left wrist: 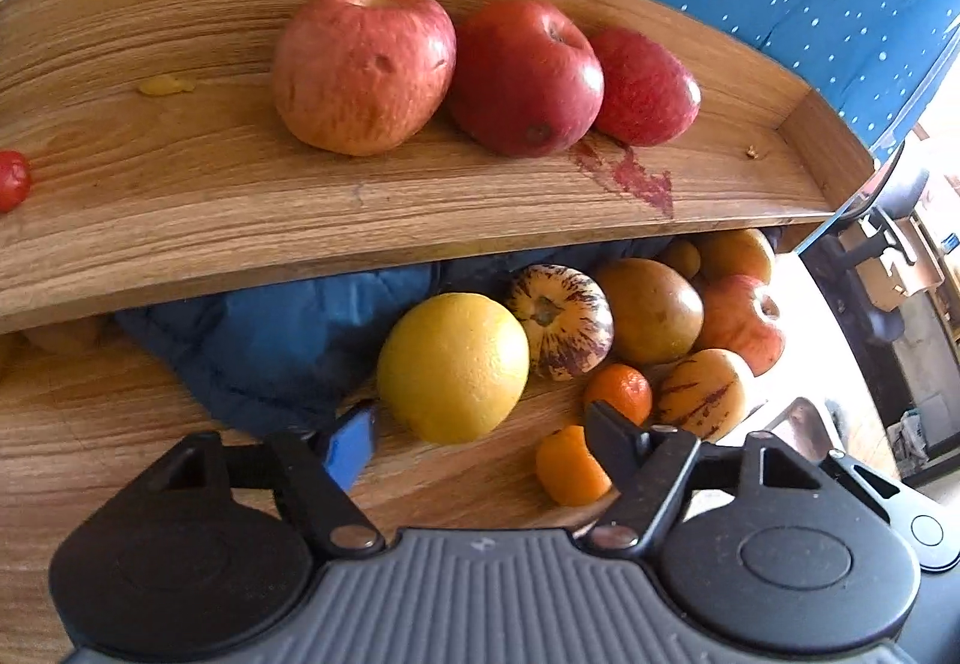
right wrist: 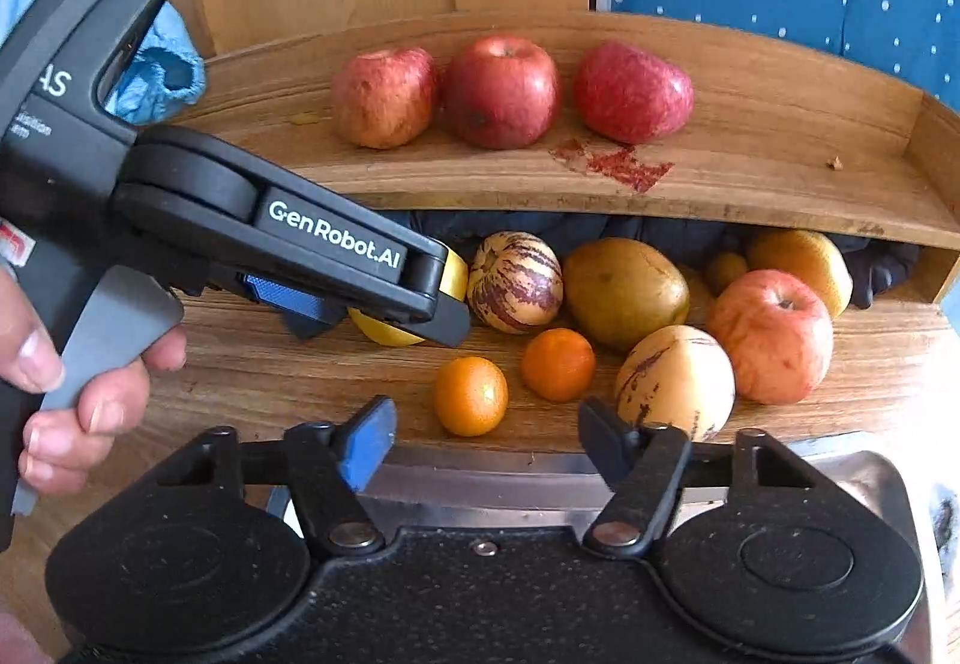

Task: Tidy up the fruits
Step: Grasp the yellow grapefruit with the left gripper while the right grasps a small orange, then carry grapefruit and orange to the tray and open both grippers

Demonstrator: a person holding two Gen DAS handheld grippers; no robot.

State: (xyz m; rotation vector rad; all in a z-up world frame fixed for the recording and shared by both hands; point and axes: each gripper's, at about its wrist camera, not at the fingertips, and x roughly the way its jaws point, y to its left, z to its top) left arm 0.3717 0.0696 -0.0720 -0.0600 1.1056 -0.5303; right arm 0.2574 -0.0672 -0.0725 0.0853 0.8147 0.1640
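Reaching the left gripper [right wrist: 384,316], jaws wide, around the yellow orange [left wrist: 453,367] lying under the shelf's [left wrist: 420,220] front edge; centring both pads before squeezing gently. Hovering the right gripper [right wrist: 486,439] wide and empty near the tangerines [right wrist: 471,395].

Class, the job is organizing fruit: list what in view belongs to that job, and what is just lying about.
Belongs to the job:
three red apples on the upper shelf
yellow citrus
two striped melons
two small oranges
left claw, open
right claw, open

Lying about:
red stain
dark blue cloth
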